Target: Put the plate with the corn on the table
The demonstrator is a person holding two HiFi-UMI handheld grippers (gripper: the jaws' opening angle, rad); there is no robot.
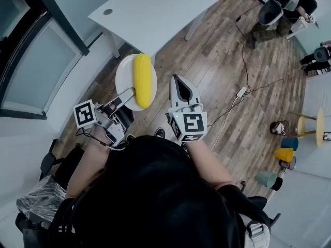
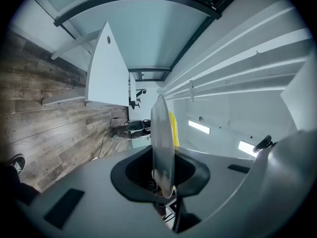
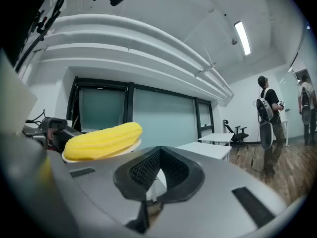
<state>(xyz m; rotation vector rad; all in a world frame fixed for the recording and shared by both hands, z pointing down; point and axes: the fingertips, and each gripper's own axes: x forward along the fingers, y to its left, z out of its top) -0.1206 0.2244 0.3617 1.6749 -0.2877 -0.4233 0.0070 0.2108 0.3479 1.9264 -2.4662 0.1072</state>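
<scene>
A white plate carries a yellow corn cob and hangs in the air above the wooden floor, just short of the white table. My left gripper is shut on the plate's near rim. In the left gripper view the plate stands edge-on between the jaws, with the corn behind it and the table ahead. My right gripper is shut and empty, to the right of the plate. From the right gripper view the corn and plate lie to the left, the table beyond.
A cable and power strip run across the floor right of the table. Coloured cups and a small stand sit at the right. People stand at the far right. A dark glass wall runs along the left.
</scene>
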